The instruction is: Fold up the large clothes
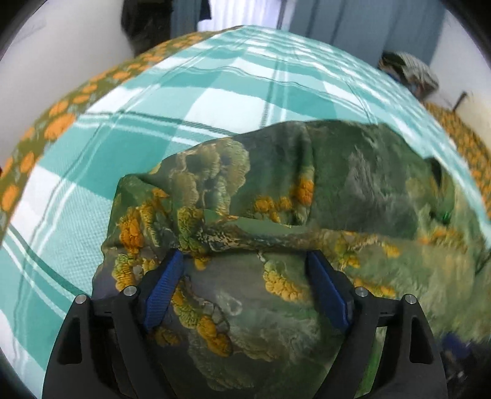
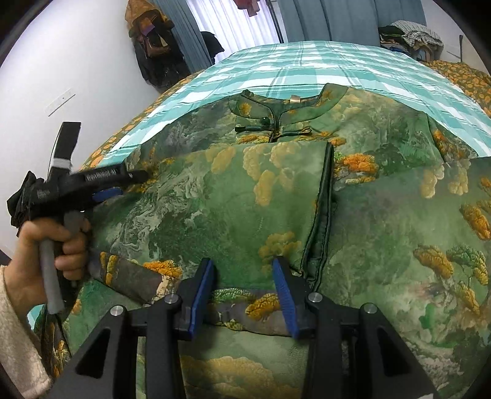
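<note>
A large green garment [image 2: 233,196] with orange and yellow tree prints lies spread on the bed, collar [image 2: 285,104] at the far end, one sleeve folded across the chest. My right gripper [image 2: 242,270] is open, its blue pads either side of the folded sleeve's near edge. My left gripper [image 1: 245,257] is open over a bunched fold of the same garment [image 1: 276,190] at its left side. The left gripper also shows in the right wrist view [image 2: 122,184], held in a hand at the garment's left edge.
The bed is covered by a teal and white checked sheet [image 1: 190,101] over an orange-flowered cover [image 1: 58,122]. A white wall [image 2: 76,76] is at the left. Curtains [image 2: 331,18] and a pile of clothes [image 2: 408,36] stand beyond the bed.
</note>
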A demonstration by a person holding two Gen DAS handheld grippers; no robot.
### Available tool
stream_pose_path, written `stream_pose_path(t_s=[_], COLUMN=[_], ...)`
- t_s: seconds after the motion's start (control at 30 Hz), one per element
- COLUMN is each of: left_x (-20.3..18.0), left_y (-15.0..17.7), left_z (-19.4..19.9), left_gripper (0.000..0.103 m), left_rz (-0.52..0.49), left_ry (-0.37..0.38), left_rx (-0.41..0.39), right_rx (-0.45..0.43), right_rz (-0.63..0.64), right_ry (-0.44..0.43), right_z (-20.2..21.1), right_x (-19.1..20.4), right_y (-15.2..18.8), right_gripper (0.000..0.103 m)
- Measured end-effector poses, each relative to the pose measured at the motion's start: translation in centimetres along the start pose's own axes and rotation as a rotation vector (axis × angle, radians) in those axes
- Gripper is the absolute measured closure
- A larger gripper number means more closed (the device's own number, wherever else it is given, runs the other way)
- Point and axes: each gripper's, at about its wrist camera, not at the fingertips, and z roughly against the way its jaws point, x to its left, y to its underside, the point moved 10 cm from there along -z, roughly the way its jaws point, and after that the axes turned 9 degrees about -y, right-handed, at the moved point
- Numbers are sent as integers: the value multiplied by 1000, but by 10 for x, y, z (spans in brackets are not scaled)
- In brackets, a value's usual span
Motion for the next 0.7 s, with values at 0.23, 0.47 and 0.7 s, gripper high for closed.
stream_pose_path(t_s=[0.23, 0.47, 0.7], left_x=[0, -4, -13], left_y=[19, 115, 213], left_z=[59, 141, 173], left_gripper=[18, 11, 8], left_rz=[-98, -229, -366], left_ry=[19, 145, 175], left_rx=[-34, 0, 97], right_rx=[1, 26, 125], right_rz=[2, 69, 118], right_ry=[8, 42, 152], right_z=[7, 86, 160], right_x=[4, 26, 16], right_y=[-3, 33, 141], right_gripper=[62, 57, 56])
